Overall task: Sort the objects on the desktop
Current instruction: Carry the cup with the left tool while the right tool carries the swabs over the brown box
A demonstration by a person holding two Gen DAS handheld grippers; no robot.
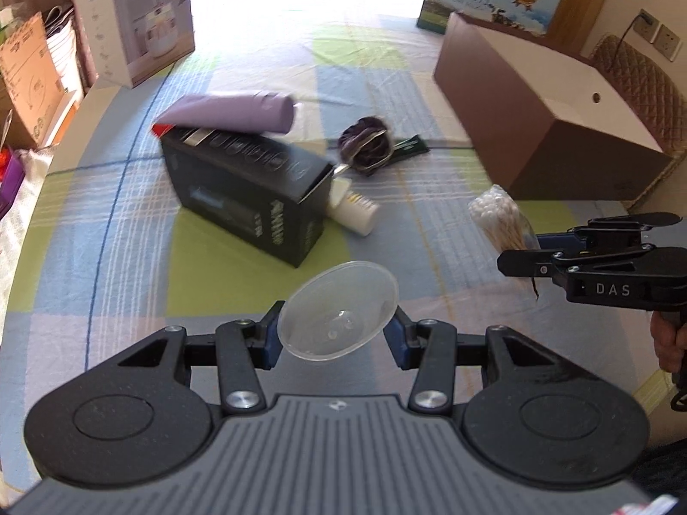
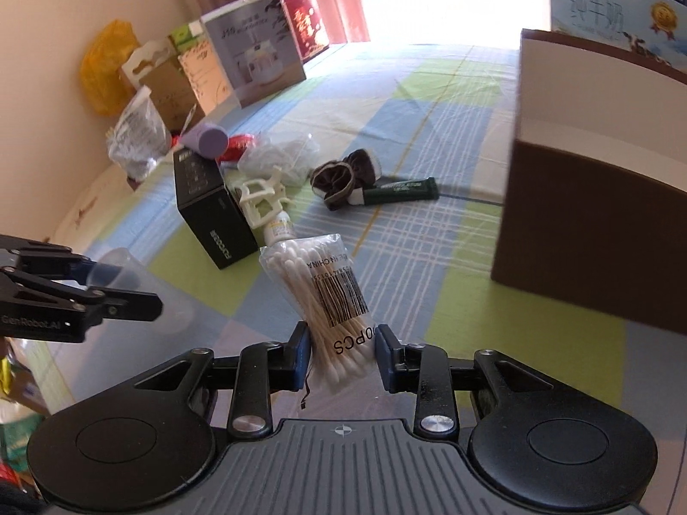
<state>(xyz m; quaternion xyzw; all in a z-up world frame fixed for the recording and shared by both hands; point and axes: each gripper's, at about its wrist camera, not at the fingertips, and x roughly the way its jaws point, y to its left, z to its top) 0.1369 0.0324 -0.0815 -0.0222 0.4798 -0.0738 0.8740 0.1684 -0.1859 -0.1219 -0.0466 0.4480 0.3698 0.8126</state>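
Clear plastic cup [image 1: 339, 311] pinched across its rim by the left gripper [image 1: 337, 337]; light, thin-walled, likely to flex or slip, so best squeezed gently. Pack of cotton swabs [image 2: 326, 300] clamped low down by the right gripper [image 2: 341, 354], most of its length standing ahead of the fingers; soft and crinkly, probably prone to sagging. Ahead and to the right, open brown box [image 2: 601, 214]; ahead-left, black box [image 2: 210, 210] amid clutter.

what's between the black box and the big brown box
In the left wrist view, a white bottle lies against the black box; farther back sit a dark scrunchie and a green tube. Otherwise bare checked cloth up to the brown box.
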